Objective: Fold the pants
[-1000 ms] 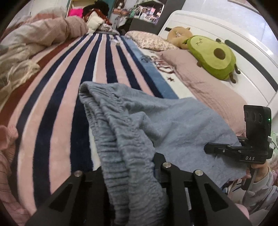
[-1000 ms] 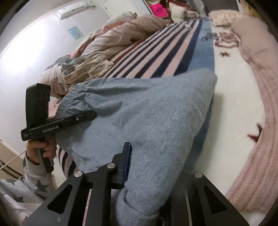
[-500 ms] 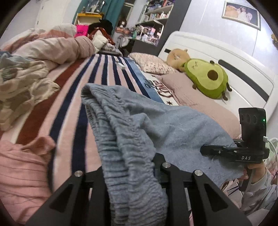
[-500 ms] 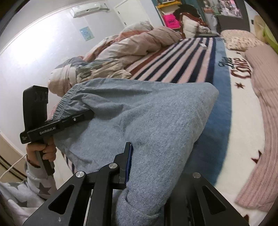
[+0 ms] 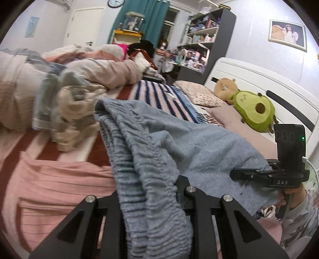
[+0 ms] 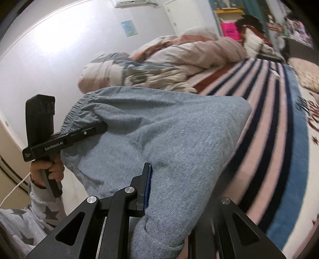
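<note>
Pinching the gray pants (image 5: 199, 147), left tongs (image 5: 159, 199) grip waistband, right tongs (image 6: 169, 191) clamp the opposite edge.

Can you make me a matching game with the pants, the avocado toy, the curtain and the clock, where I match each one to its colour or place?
Things:
1. pants
2. avocado toy
3. curtain
4. clock

Clues:
A. teal, hanging by the far window
B. green, lying against the white headboard
C. high on the wall, near the top of the left wrist view
D. grey-blue, pinched by both the left gripper and the right gripper

Pairs: 1-D, 2-B, 3-A, 4-C
</note>
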Demonstrator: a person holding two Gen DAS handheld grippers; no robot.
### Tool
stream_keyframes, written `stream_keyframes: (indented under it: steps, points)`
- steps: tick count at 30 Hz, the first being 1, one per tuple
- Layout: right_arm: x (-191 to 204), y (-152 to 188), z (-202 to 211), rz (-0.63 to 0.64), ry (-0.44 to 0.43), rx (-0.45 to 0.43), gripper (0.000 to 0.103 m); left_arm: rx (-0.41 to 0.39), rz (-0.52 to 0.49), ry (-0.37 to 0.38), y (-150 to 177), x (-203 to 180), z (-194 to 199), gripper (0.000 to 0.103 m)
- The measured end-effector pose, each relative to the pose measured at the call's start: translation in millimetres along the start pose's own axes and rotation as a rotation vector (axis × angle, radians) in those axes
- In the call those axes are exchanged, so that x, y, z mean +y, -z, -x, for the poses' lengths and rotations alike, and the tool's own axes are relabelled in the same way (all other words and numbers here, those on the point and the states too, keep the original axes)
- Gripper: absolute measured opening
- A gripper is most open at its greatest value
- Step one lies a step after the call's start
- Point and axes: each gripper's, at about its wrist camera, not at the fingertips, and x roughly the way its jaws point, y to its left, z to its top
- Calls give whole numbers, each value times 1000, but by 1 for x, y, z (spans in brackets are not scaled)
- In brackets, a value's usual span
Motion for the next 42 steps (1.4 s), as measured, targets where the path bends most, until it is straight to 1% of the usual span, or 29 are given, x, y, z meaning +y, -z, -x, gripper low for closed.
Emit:
stream_keyframes:
  steps: [4,9,14,18,22,27,33,35,39,40,42]
  points:
    - [18,-14,-26,20,-50,10,10,-28,14,-58,1,25,24,16]
    - [39,-29,-56,54,-99,27,10,-52,54,-101,8,59,46,16]
    - [59,-42,-91,80,-139,63,10,-62,109,-152,18,91,57,16]
    - [74,-48,-118,106,-157,92,10,-52,158,-194,27,121,61,16]
    - [85,-49,-144,125,-171,124,10,-30,194,-216,37,142,58,16]
    - [91,-46,-170,144,-159,152,10,2,227,-225,50,160,44,17]
    - [90,-44,-189,144,-149,177,10,16,254,-231,57,176,33,17]
    - [93,-44,-190,147,-147,172,10,4,249,-233,56,177,36,17]
    - [99,-49,-186,140,-163,129,10,-25,265,-243,50,186,43,17]
    - [100,-51,-188,134,-171,129,10,-18,264,-246,50,187,42,17]
    - [100,-52,-193,129,-172,136,10,24,256,-255,53,190,35,19]
